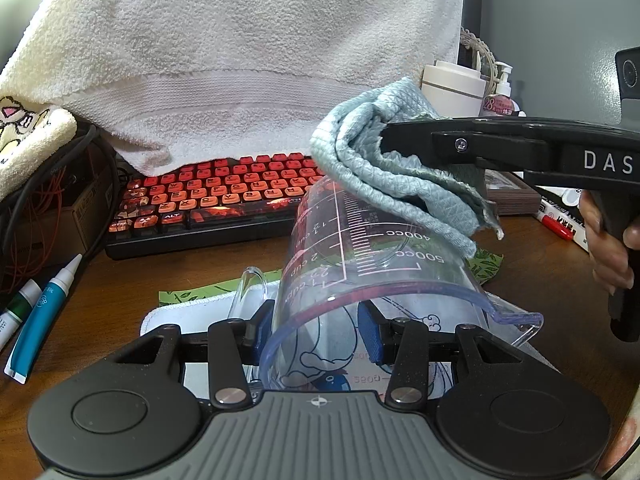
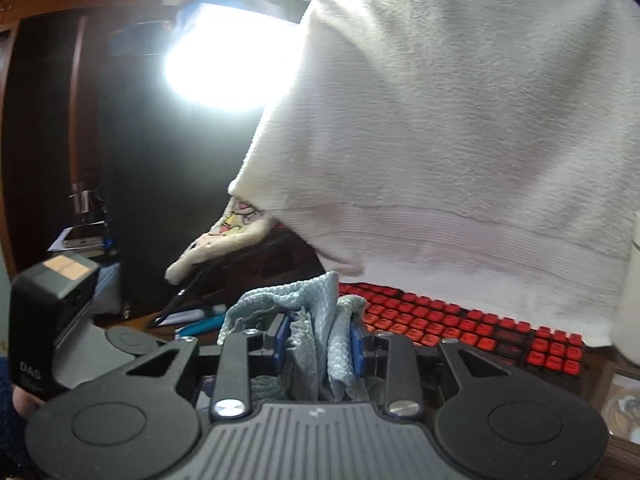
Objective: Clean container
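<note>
Behind the jaws hung a big white towel (image 1: pixel 248 40), draped over the far end of a wooden desk (image 1: pixel 120 280) where a red keyboard (image 1: pixel 216 196) sat. Two tubes (image 1: pixel 40 312) lay off to the left gripper's left side.

The left gripper (image 1: pixel 316 330) had its jaws pressed onto the wall of a clear measuring cup (image 1: pixel 360 264), one blue pad outside and one seemingly inside the rim. The cup was tipped over, mouth toward the camera and base pointing away, so its printed scale read upside down. It hung above a printed mat (image 1: pixel 168 320) on the desk.

The right gripper (image 2: pixel 318 346) pinched a bunched blue-grey cloth (image 2: pixel 316 320) between its pads; in the left view the cloth (image 1: pixel 400 184) drooped from that gripper's tip and touched the upper outside of the cup, near its base end.

By my reading, the wiping step was in hand, with the cloth on the outer wall. The next move would likely call for dragging the cloth along the wall or bringing it round to the mouth and inside, while the left gripper kept the cup steady. A firm hold mattered, since smooth plastic could slip or twist under the cloth's push.
</note>
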Demonstrator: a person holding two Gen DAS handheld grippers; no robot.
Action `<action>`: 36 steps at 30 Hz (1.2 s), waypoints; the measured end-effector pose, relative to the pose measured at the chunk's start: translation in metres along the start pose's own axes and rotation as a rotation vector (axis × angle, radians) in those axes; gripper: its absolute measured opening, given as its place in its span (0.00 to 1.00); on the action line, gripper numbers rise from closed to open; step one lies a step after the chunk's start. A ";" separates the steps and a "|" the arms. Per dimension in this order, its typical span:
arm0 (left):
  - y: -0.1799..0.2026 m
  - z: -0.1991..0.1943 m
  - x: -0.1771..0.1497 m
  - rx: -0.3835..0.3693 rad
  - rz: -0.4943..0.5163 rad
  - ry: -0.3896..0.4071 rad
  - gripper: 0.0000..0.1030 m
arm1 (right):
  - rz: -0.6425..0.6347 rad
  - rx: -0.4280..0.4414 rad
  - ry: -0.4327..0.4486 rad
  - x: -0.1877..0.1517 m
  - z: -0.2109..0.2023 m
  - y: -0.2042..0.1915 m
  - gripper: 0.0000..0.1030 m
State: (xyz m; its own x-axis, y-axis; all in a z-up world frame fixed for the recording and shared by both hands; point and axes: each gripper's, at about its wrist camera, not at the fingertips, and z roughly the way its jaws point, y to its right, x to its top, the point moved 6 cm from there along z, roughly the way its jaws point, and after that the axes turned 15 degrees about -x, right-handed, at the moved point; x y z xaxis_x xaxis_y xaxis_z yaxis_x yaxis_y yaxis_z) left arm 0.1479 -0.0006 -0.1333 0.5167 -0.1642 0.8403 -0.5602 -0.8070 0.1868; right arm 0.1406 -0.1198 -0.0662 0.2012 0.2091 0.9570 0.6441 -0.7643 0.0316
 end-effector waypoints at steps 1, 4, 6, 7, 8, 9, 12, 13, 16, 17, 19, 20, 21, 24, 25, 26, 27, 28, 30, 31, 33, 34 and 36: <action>0.000 0.000 0.000 -0.001 -0.001 0.000 0.42 | -0.001 -0.002 0.000 0.000 0.000 0.000 0.28; -0.001 0.000 0.000 -0.002 -0.003 0.000 0.42 | -0.004 -0.006 0.000 0.000 0.000 0.000 0.28; -0.002 0.000 0.000 -0.003 -0.004 0.000 0.42 | -0.006 -0.009 -0.001 0.000 0.001 -0.001 0.28; -0.002 0.000 0.000 -0.002 -0.003 0.000 0.42 | -0.007 -0.011 -0.001 0.000 0.001 -0.001 0.28; -0.002 0.000 0.000 -0.002 -0.003 0.000 0.42 | -0.008 -0.013 -0.001 0.000 0.001 -0.001 0.29; -0.002 0.000 0.000 -0.002 -0.003 0.000 0.42 | -0.008 -0.014 -0.001 0.000 0.001 -0.001 0.29; -0.002 0.000 0.000 -0.002 -0.002 0.000 0.42 | -0.011 -0.019 -0.001 0.000 0.002 -0.001 0.28; -0.003 0.000 0.000 -0.002 -0.002 0.000 0.42 | -0.001 -0.032 -0.004 0.000 0.003 0.002 0.28; -0.002 0.000 0.000 -0.001 -0.001 0.000 0.42 | 0.027 -0.118 -0.009 -0.001 0.007 0.016 0.28; -0.002 0.000 0.000 -0.001 -0.001 0.000 0.42 | 0.041 -0.148 -0.012 -0.001 0.008 0.022 0.28; -0.002 0.000 0.000 -0.001 0.000 0.000 0.42 | 0.073 -0.184 -0.019 -0.002 0.009 0.032 0.29; -0.002 0.000 0.000 -0.001 0.000 0.000 0.43 | 0.077 -0.188 -0.021 -0.002 0.008 0.032 0.29; -0.001 0.000 0.000 0.000 0.000 0.000 0.42 | 0.081 -0.192 -0.022 -0.003 0.008 0.033 0.29; 0.000 0.000 0.000 0.000 -0.001 0.000 0.42 | 0.070 -0.184 -0.023 -0.002 0.006 0.030 0.29; 0.000 0.000 0.000 -0.001 -0.001 0.000 0.42 | 0.066 -0.156 -0.021 -0.002 0.005 0.027 0.29; 0.000 0.000 0.000 -0.001 -0.001 0.000 0.42 | 0.058 -0.124 -0.018 -0.002 0.003 0.023 0.29; 0.000 0.000 0.000 -0.001 -0.002 0.000 0.42 | 0.050 -0.093 -0.015 -0.002 0.002 0.018 0.29; 0.000 0.000 0.000 -0.001 -0.002 0.000 0.42 | 0.036 -0.064 -0.012 -0.001 0.001 0.012 0.29; 0.000 0.000 0.000 -0.001 -0.002 0.000 0.42 | 0.007 -0.031 -0.008 0.000 0.000 0.003 0.29; 0.001 0.000 0.000 -0.001 -0.002 0.000 0.42 | -0.007 -0.027 -0.007 0.000 -0.001 -0.001 0.29; 0.001 0.000 0.000 -0.001 -0.001 0.000 0.42 | -0.025 -0.046 -0.009 0.001 0.001 -0.002 0.29; 0.001 0.000 0.000 -0.001 -0.001 0.000 0.42 | -0.019 -0.069 -0.012 0.001 0.002 0.001 0.29; -0.001 0.000 0.001 -0.002 -0.004 0.000 0.42 | -0.006 -0.113 -0.018 0.002 0.005 0.008 0.29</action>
State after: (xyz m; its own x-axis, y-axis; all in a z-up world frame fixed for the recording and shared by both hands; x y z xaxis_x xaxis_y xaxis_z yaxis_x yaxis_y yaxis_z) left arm 0.1485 0.0002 -0.1328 0.5187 -0.1611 0.8396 -0.5597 -0.8064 0.1910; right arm 0.1496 -0.1226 -0.0658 0.2113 0.2242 0.9514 0.5579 -0.8269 0.0710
